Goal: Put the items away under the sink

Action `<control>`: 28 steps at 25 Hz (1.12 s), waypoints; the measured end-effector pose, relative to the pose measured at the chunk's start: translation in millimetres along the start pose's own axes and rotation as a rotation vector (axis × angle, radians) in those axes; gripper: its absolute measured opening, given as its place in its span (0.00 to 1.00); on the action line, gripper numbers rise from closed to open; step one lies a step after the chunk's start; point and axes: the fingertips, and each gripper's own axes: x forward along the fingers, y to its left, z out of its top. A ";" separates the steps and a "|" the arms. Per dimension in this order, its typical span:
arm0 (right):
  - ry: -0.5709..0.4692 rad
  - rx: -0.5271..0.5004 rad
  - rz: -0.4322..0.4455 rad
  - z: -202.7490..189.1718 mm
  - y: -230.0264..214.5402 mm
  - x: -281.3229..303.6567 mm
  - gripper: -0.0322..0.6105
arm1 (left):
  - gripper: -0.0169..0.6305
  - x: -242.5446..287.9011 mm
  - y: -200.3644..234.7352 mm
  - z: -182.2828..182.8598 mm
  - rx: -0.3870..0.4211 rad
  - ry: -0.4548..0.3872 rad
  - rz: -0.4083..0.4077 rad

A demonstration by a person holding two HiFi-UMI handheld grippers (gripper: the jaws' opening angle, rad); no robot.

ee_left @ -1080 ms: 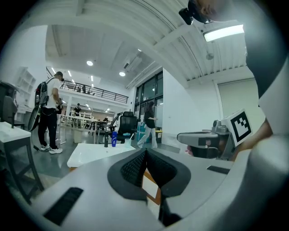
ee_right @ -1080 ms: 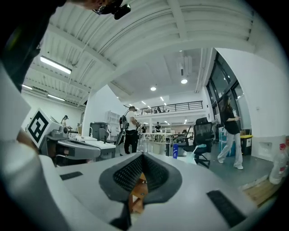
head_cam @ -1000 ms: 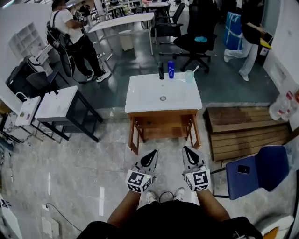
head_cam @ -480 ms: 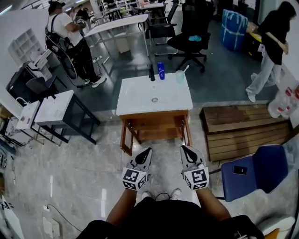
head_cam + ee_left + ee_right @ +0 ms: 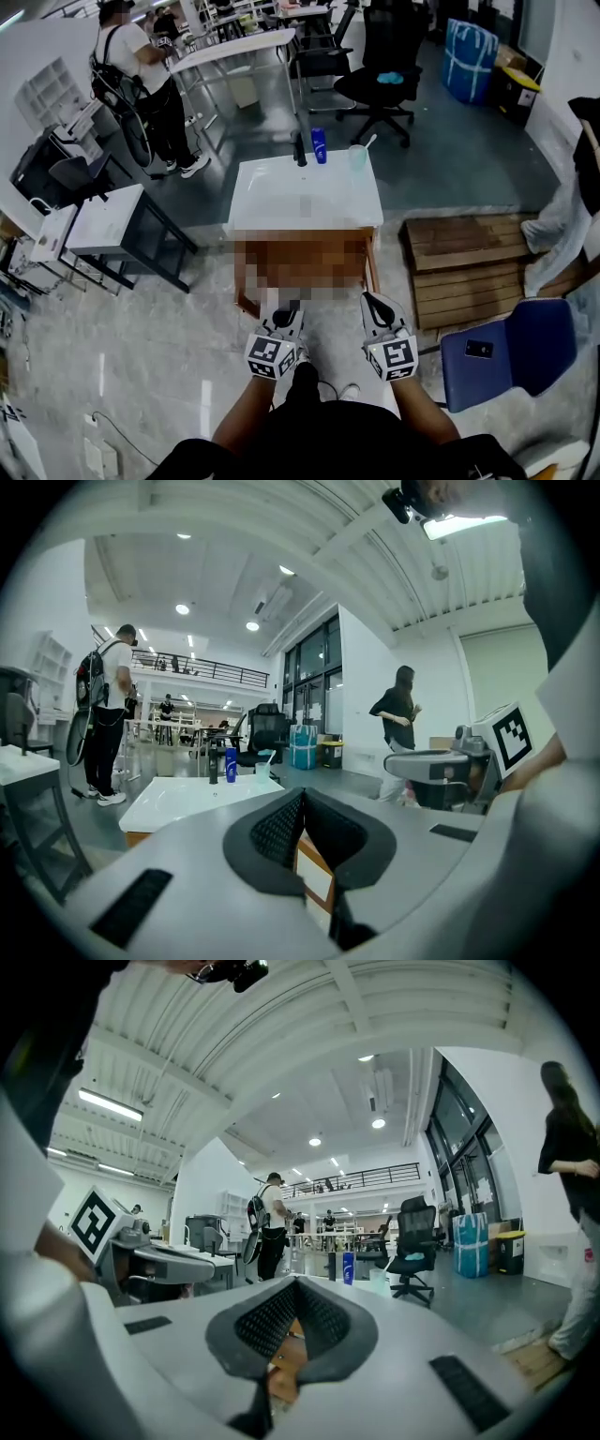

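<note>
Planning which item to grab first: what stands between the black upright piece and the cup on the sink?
A blue bottle stands between the black piece and the cup; the head view shows it.

Glossy white sink top on a wooden stand — polished stone-look floor, rough wooden pallet.
</note>
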 end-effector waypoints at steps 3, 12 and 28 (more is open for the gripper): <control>0.002 0.002 -0.012 -0.4 -5.7 16.8 0.08 | 0.05 12.9 10.5 2.1 -0.004 -0.006 -0.016; 0.026 -0.009 -0.033 3.3 -15.3 88.4 0.08 | 0.05 57.5 66.6 11.1 -0.016 -0.008 -0.059; 0.066 -0.027 -0.125 13.0 -13.5 223.8 0.08 | 0.05 122.7 192.0 27.7 -0.024 -0.007 -0.160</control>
